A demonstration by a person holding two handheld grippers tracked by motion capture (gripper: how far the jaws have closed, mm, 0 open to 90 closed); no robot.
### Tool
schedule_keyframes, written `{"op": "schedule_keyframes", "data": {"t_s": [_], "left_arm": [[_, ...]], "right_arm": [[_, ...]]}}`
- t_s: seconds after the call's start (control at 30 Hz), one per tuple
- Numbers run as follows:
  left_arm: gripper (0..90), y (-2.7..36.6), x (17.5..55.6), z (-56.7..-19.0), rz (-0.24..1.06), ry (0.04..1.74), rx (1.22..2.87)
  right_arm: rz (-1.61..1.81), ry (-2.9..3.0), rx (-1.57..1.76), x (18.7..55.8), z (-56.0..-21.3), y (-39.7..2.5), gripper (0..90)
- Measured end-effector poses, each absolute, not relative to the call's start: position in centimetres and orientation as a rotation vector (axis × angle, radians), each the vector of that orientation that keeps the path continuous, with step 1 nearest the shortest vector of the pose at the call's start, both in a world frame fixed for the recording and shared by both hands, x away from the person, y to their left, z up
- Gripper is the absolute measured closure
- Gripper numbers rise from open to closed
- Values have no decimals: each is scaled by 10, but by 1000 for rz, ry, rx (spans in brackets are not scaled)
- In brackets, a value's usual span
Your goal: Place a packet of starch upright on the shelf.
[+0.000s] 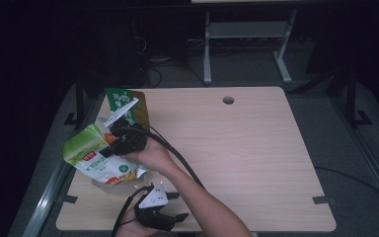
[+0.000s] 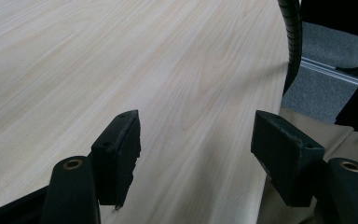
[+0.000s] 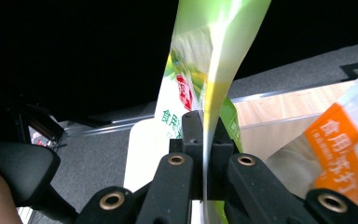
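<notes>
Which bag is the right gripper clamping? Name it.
The light green bag, pinched at its edge by the right gripper; the darker green bag behind it stands free.

The light wooden tabletop [image 1: 246, 153] lies bare across its middle and right half, open to any pass. The left edge is crowded: a light-green plastic food bag [image 1: 86, 148], a dark-green and brown pouch [image 1: 128, 106] behind it, and an orange-labelled white packet [image 3: 349, 154] just beside.
</notes>
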State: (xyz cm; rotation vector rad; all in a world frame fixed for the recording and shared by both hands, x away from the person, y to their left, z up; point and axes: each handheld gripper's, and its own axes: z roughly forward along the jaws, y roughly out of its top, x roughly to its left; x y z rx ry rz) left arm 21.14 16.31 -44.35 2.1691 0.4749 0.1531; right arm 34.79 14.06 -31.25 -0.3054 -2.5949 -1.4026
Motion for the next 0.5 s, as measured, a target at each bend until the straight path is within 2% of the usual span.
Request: {"op": "schedule_keyframes", "data": {"t_s": [0.37,0.5], "left_arm": [[327,161,210,-447,143,479,2179],[327,160,210,-448,139,480,2179]], "right_arm": [[-1323,-2599,-347,357,-343,146,881],[-1319,-2576,-358,358,-344,142,841]]}}
